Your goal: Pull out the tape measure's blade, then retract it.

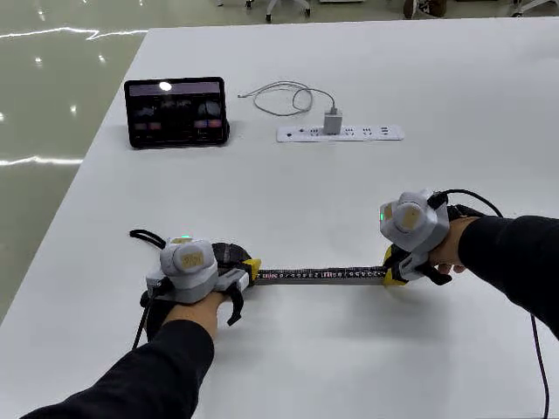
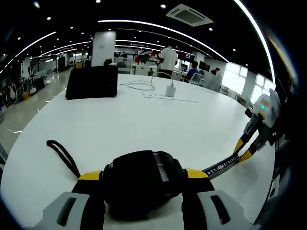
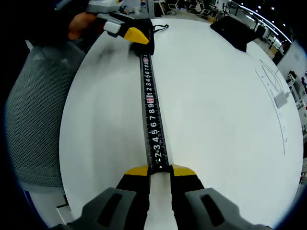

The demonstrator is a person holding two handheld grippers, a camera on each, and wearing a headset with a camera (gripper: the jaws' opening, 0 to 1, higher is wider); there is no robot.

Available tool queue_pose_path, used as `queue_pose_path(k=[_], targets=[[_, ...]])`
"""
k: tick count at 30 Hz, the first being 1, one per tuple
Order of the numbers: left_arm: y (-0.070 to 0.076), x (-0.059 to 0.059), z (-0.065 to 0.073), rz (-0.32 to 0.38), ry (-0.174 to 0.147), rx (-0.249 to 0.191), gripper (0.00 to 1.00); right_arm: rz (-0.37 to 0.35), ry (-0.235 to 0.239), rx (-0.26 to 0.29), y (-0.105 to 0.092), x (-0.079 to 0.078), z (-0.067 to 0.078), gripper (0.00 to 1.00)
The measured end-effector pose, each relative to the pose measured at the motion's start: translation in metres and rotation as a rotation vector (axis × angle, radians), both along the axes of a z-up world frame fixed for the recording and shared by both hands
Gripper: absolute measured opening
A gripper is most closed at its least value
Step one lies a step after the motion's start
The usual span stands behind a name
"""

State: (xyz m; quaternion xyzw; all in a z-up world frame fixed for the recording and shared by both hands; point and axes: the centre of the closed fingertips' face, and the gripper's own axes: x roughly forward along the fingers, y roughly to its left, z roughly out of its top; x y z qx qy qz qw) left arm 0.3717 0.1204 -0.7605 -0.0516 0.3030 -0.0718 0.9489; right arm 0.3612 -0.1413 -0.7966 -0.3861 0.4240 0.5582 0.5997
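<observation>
The black tape measure case (image 2: 144, 182) lies on the white table (image 1: 349, 192), clamped between the yellow-tipped jaws of my left gripper (image 1: 247, 271). Its black wrist strap (image 2: 62, 155) trails off to the left. The dark blade (image 1: 319, 275) runs out of the case rightward across the table, with white numbers along the blade (image 3: 152, 120). My right gripper (image 1: 390, 278) is shut on the blade's end, its yellow tips pinching the blade tip (image 3: 158, 167). In the right gripper view the case (image 3: 144, 45) sits far off at the top.
A black tablet (image 1: 176, 111) stands at the back left. A white power strip (image 1: 341, 133) with a plugged charger (image 1: 333, 120) and coiled white cable (image 1: 284, 96) lies behind the middle. Black cables (image 1: 534, 340) hang from the right gripper.
</observation>
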Motion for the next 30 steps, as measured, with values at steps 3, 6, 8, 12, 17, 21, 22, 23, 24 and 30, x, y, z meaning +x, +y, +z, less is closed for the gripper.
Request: queue_pose_path(k=[3, 6, 8, 12, 17, 21, 22, 23, 24, 30], targets=[[0.000, 0.000, 0.000, 0.000, 0.002, -0.001, 0.61, -0.002, 0.000, -0.001, 0.001, 0.000, 0.000, 0.12], [0.000, 0.000, -0.001, 0.000, 0.002, -0.001, 0.61, -0.007, -0.002, 0.001, 0.002, 0.000, 0.000, 0.12], [0.000, 0.000, 0.000, 0.001, 0.002, -0.002, 0.61, -0.003, -0.006, 0.004, 0.003, 0.000, 0.000, 0.12], [-0.001, 0.000, -0.001, -0.001, 0.004, -0.003, 0.61, -0.001, -0.010, 0.011, 0.004, 0.000, 0.000, 0.12], [-0.001, 0.001, -0.001, -0.001, 0.005, -0.004, 0.61, -0.004, -0.009, 0.012, 0.006, 0.000, 0.000, 0.12], [0.000, 0.000, -0.001, -0.001, 0.006, -0.006, 0.61, -0.009, -0.010, 0.012, 0.008, 0.001, 0.000, 0.12], [0.000, 0.000, -0.001, -0.002, 0.007, -0.006, 0.61, -0.010, -0.010, 0.012, 0.009, 0.001, 0.000, 0.12], [0.000, 0.001, -0.001, -0.002, 0.008, -0.006, 0.61, -0.012, -0.012, 0.012, 0.009, 0.001, 0.000, 0.12], [0.000, 0.001, -0.001, -0.002, 0.008, -0.006, 0.61, -0.012, -0.013, 0.012, 0.010, 0.001, 0.000, 0.12], [0.000, 0.000, -0.001, -0.003, 0.011, -0.007, 0.61, -0.016, -0.015, 0.012, 0.013, 0.001, 0.001, 0.12]])
